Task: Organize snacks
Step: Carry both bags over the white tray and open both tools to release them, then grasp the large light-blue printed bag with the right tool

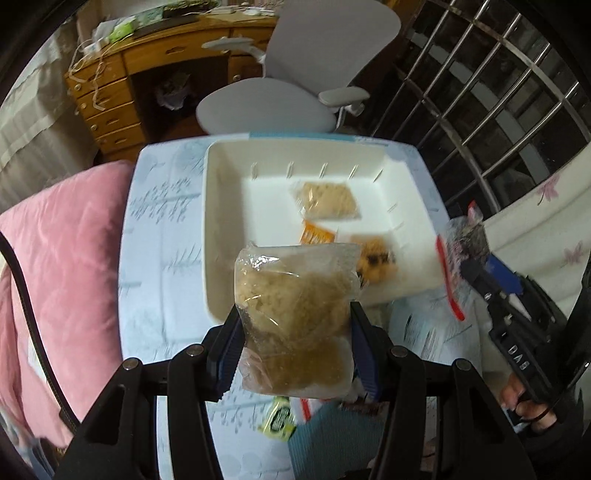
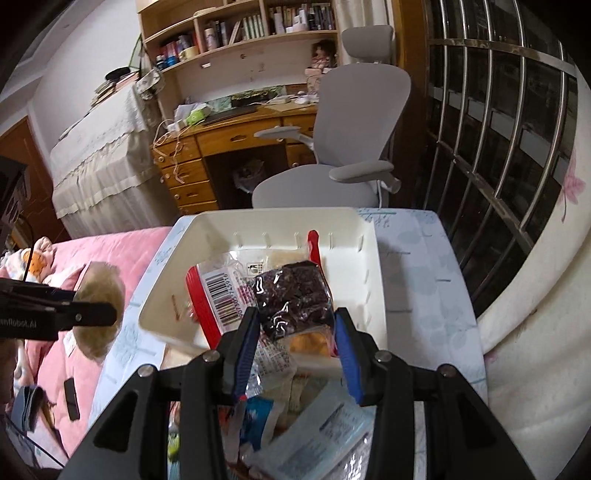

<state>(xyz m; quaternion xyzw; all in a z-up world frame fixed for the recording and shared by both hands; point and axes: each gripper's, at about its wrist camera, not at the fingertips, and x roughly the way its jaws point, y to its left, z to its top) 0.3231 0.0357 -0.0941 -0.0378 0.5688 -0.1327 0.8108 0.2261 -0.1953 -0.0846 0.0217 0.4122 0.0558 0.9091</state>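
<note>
Above the white bin (image 1: 229,206), both jaws pinch light, crinkly, slippery snack bags, a crumbly cake packet (image 1: 295,314) and a dark brownie pack (image 2: 291,299), best held mid-body.

Grey office chair (image 2: 354,147), wooden desk (image 2: 236,136), bookshelf (image 2: 236,26), barred dark window (image 2: 491,147), pink quilt (image 1: 62,266)

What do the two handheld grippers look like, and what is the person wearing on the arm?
The left gripper and the right gripper share one design: black angular linkage frames with round silver pivot pins and blue ribbed finger pads. White lettering marks the black bodies. A thin black cable loops beside the left one. The person's sleeve is dark.
</note>
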